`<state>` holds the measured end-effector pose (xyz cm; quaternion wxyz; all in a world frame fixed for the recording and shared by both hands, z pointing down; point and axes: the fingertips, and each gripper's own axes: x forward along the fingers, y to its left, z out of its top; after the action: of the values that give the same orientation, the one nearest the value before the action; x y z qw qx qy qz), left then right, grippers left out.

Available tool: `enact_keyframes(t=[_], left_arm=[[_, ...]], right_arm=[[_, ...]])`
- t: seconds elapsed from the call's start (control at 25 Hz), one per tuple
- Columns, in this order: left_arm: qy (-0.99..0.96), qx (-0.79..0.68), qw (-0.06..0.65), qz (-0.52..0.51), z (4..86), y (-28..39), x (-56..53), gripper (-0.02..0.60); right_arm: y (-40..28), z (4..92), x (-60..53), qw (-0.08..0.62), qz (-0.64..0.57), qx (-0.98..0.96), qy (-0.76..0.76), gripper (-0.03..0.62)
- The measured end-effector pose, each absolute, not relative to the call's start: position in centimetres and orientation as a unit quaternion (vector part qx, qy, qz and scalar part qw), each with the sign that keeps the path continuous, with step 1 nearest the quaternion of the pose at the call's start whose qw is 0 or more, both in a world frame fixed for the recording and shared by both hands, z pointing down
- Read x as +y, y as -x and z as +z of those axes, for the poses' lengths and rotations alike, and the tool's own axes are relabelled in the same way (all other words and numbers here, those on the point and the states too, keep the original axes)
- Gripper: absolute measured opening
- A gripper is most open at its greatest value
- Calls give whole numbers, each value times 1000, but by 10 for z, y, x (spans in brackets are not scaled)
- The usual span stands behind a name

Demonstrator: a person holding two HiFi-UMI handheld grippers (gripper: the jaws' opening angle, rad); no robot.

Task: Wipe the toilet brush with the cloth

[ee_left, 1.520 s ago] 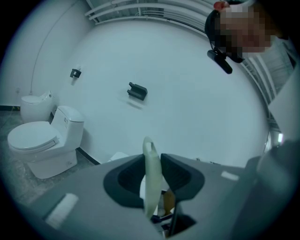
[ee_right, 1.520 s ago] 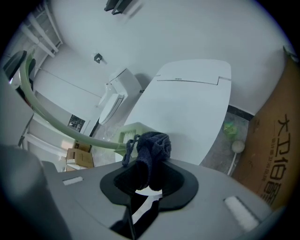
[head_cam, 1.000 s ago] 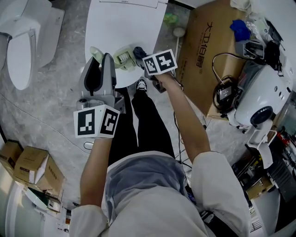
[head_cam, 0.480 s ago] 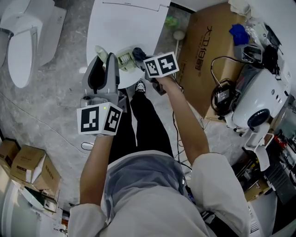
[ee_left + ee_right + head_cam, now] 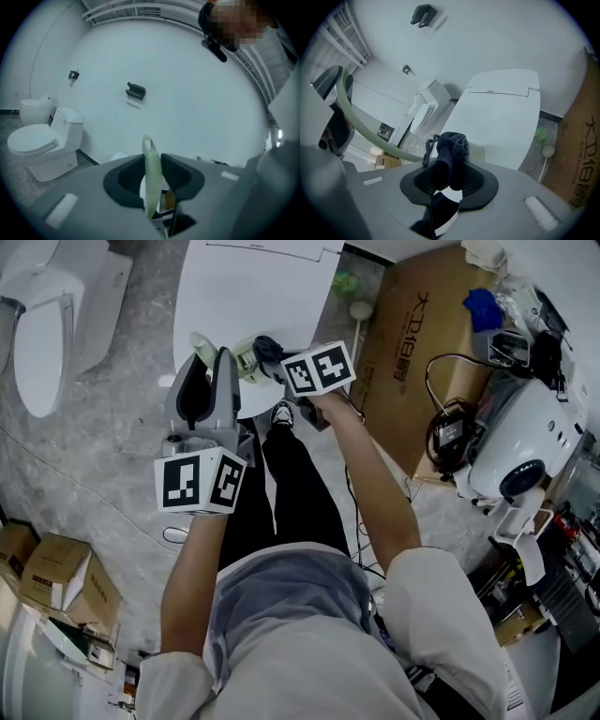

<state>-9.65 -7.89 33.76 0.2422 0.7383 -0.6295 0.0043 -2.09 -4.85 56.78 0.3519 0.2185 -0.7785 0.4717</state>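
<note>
Head view, upper centre of the frame: the toilet brush [image 5: 246, 360] sits over a white toilet lid [image 5: 253, 287], its pale green handle [image 5: 151, 178] clamped in the left tool [image 5: 208, 367], apparently to steady it, while the right tool [image 5: 281, 357], clenched on the dark cloth [image 5: 267, 345], holds it just beside the brush head, seemingly for wiping.
</note>
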Motion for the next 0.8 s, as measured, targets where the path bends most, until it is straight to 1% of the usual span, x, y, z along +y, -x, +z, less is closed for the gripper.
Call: enact_keyframes(t=[0.36,0.68,0.8], left_arm=[[-739,-628,242,8,339,97,-78,0],[-740,-628,240,13,341,97,-78,0],[-741,-627,239,15,341,96,-79,0]], right_arm=[[29,573,-63,358,459,-782,-224,83],[30,571,-73,346,454,-786,-235,83],[23,573,-68,331,465,-784,-244,83]])
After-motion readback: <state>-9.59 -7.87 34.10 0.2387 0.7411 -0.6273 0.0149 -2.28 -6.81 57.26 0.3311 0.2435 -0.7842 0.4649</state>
